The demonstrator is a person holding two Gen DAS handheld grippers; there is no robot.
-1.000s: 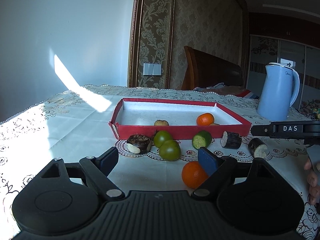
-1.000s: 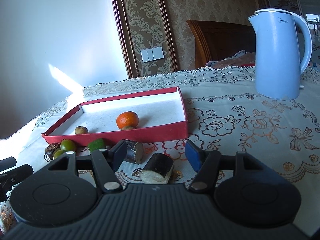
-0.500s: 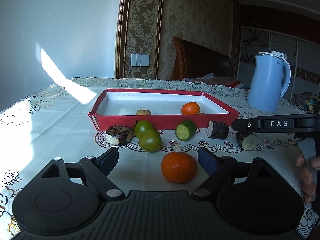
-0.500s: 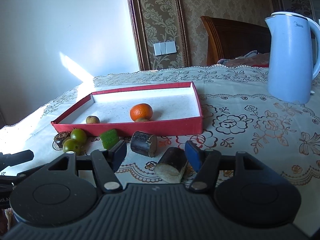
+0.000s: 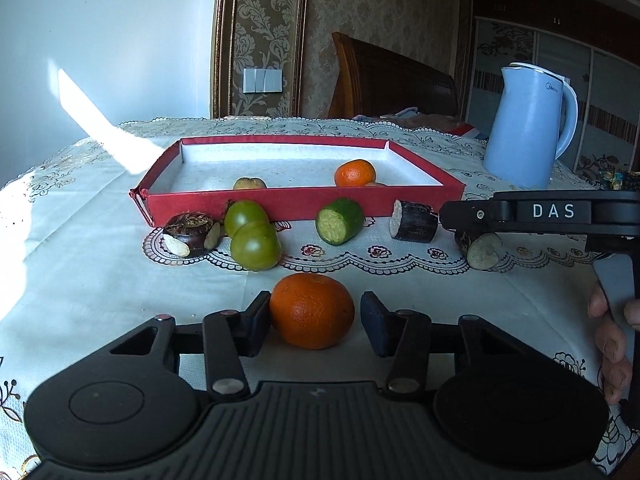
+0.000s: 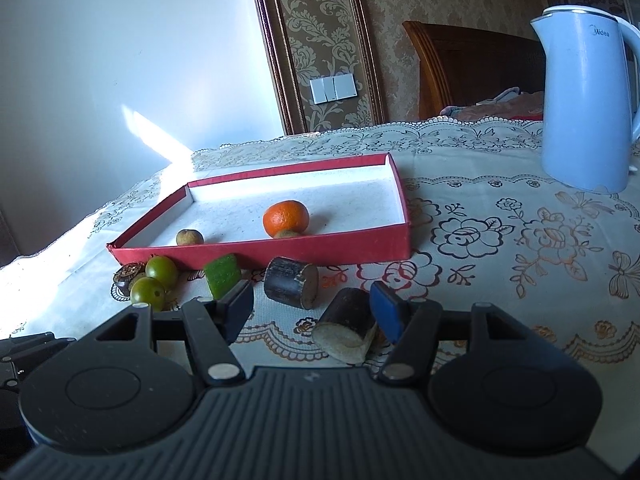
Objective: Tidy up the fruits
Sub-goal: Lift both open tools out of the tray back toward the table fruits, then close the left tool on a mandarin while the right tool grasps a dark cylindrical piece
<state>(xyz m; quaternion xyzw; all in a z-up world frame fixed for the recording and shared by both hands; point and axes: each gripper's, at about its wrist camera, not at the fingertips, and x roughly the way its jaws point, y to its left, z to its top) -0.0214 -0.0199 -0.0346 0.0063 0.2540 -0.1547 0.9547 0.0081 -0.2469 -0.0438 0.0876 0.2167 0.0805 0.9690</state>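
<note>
A loose orange (image 5: 312, 310) lies on the tablecloth between the fingers of my left gripper (image 5: 315, 316). Its jaws are closing: the left pad (image 5: 256, 322) touches the peel, and a thin gap remains at the right pad. My right gripper (image 6: 312, 304) stands open over a dark cut cylinder piece (image 6: 348, 326) that lies just inside its right finger. The red tray (image 5: 304, 206) holds a second orange (image 5: 355, 173) and a small brown fruit (image 5: 249, 183). In front of it lie two green fruits (image 5: 256, 246), a dark chestnut-like piece (image 5: 190, 234), a green cut piece (image 5: 339, 221) and another dark cylinder (image 5: 414, 222).
A light blue kettle (image 5: 528, 128) stands at the back right of the table. A person's hand (image 5: 610, 344) grips the right tool's handle at the right edge. A wooden chair back (image 5: 392, 84) rises behind the table.
My left gripper has moved forward and down until the orange sits between its fingers, and the fingers have drawn in around it. The right gripper has stayed over the dark piece.
</note>
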